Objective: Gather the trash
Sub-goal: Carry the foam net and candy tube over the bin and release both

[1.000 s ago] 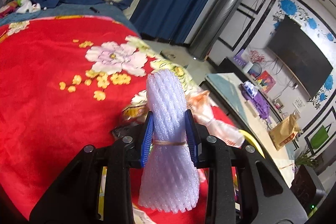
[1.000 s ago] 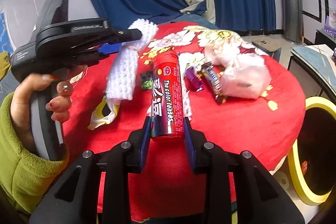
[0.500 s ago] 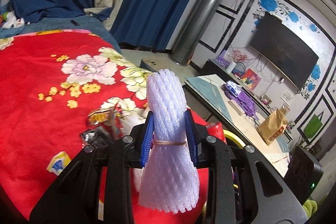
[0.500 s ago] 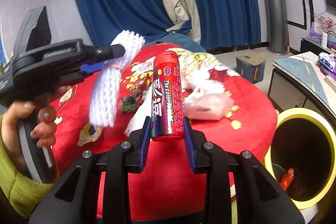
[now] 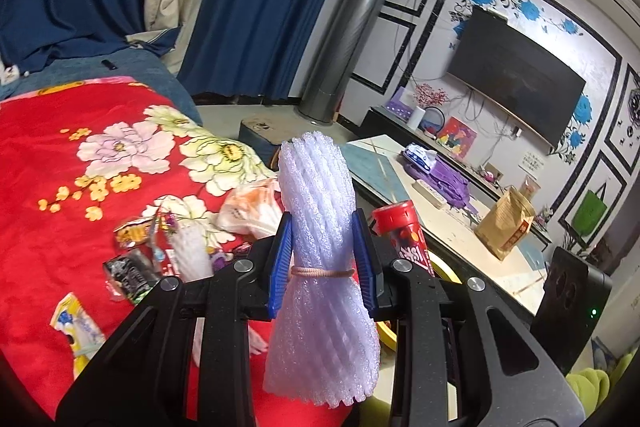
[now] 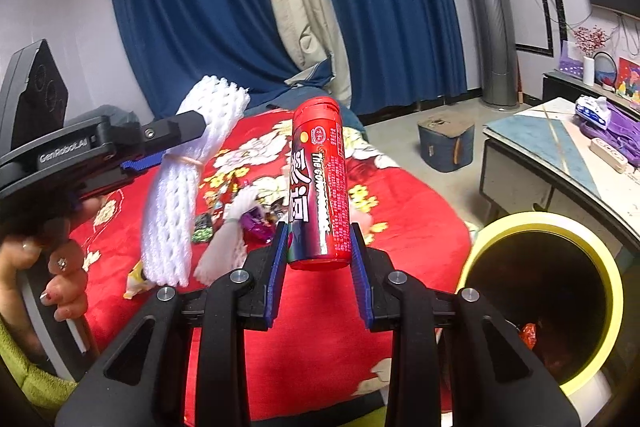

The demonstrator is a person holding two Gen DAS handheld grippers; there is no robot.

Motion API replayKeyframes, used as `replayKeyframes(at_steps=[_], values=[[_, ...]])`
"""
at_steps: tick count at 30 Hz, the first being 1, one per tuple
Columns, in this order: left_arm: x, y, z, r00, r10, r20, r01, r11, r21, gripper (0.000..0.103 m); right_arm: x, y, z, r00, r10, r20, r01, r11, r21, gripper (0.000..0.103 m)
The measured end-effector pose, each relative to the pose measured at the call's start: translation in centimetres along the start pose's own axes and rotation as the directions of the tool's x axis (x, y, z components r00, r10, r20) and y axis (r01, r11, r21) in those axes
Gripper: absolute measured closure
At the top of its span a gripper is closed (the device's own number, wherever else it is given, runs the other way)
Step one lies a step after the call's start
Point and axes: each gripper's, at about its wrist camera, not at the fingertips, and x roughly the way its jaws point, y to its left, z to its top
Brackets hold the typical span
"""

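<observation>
Red floral blanket (image 5: 48,195) under blue curtains (image 6: 192,7); left gripper (image 5: 323,263) pinching foam netting (image 5: 320,267), right gripper (image 6: 320,263) pinching candy tube (image 6: 318,183).

Both grippers are black, with blue ribbed pads and silver screws. The left gripper (image 6: 192,151) reads "GenRobot.AI"; the hand (image 6: 52,275) wears painted nails and a green sleeve (image 6: 24,375), lower left.

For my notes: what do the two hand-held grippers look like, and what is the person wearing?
Both are matte black frames with silver bolts and ribbed blue pads on the fingers. The left hand-held gripper bears white "GenRobot.AI" lettering on its side and a black camera block on top. The right hand-held gripper looks the same from its own camera. The person's sleeve is yellow-green fleece; the fingernails are decorated.
</observation>
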Motion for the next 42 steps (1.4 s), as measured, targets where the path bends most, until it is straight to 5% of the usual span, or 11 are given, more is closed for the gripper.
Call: replayKeyframes(at_steps=[18,42], values=[[2.4,-5.0,-1.0,0.996,-0.085,-0.013,0.086,0.992,0.096,0.08,-2.5,-5.1,-0.7,0.988,-0.145,0.044,0.142,0.987,0.07,0.074],[7.3,-11.5,-3.2,0.982,-0.164,-0.096,0.18,0.962,0.204,0.08,-5.8,-13.1,-3.0,0.939,-0.34,0.039,0.325,0.922,0.21,0.074]])
